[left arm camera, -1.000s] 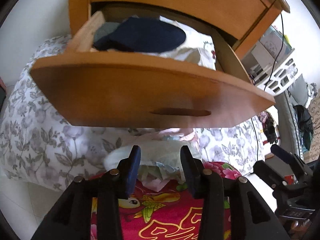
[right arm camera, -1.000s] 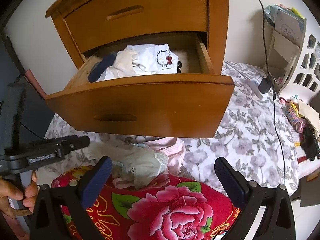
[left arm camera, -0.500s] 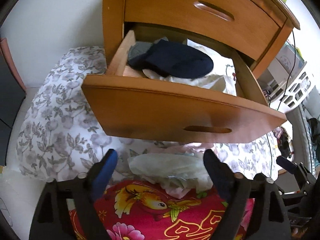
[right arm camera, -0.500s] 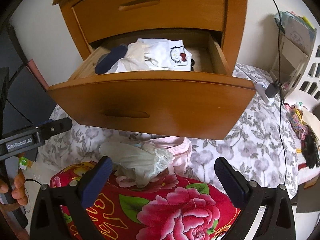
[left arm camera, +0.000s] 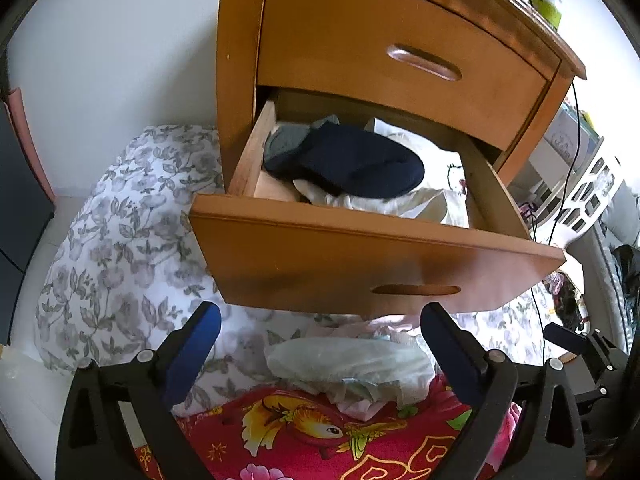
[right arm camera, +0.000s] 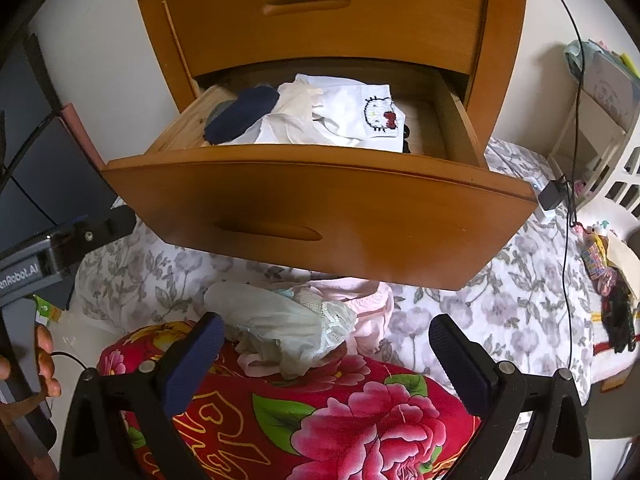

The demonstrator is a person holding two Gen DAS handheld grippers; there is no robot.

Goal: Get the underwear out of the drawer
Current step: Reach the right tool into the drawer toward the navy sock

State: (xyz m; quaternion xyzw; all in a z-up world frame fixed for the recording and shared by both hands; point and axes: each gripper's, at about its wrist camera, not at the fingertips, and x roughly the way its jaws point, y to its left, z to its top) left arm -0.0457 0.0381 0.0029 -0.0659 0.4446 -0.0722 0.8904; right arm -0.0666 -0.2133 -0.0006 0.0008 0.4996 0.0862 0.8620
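A pale green crumpled underwear piece point(left arm camera: 348, 360) lies on the red floral quilt point(left arm camera: 320, 440), below the open wooden drawer point(left arm camera: 360, 256). The left gripper point(left arm camera: 320, 336) has just been opening and stands wide, holding nothing. The right gripper point(right arm camera: 326, 340) gapes empty too.

Your left gripper point(left arm camera: 320, 344) has a black, angular frame with triangular cut-outs and a silver screw at each joint. Its two fingers point(left arm camera: 192, 350) carry dark blue ribbed pads. Your right gripper point(right arm camera: 326, 354) is built the same: black frame, silver screws, blue ribbed pads on the fingers point(right arm camera: 460, 364). Seen from the right wrist, the left gripper's grey-black body bears white lettering, partly cut off. Your left hand point(right arm camera: 40, 364) shows bare fingers, no sleeve visible.
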